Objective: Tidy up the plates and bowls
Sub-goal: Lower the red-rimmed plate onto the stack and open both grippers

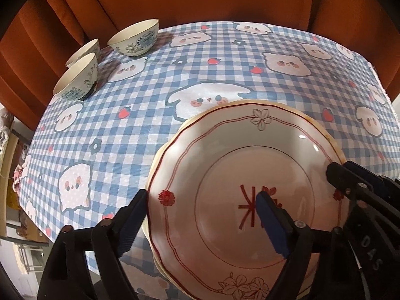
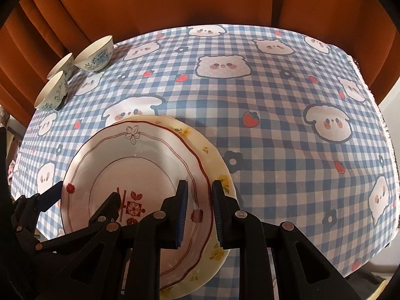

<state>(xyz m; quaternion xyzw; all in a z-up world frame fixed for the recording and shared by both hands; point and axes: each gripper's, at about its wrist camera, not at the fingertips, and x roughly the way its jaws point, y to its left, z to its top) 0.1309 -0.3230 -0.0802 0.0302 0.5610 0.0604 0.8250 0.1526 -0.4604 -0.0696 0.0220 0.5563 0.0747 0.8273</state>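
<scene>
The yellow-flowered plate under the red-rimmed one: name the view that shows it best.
Right wrist view: the yellow-flowered plate shows a broad crescent of rim beside the red-rimmed plate. The left wrist view shows only thin cream edges.

Home dining spot, round table under a blue checked cartoon tablecloth [image 2: 275, 115], rust-orange curtain [image 2: 160, 2] behind, patterned china bowls [image 1: 133, 38] set out

A glazed ceramic plate [image 1: 225, 165], white with red line work, is catching glossy highlights, lying on a cream glazed plate [image 2: 212, 155]. Three glossy porcelain bowls [image 1: 135, 38] are gleaming. A woven checked tablecloth [image 1: 250, 75] is covering the table, looking matt and ribbed. The tongs [image 2: 200, 207] are showing matt black plastic, ridged blue pads [image 2: 183, 200] and shiny metal rivets [image 2: 241, 214].
</scene>
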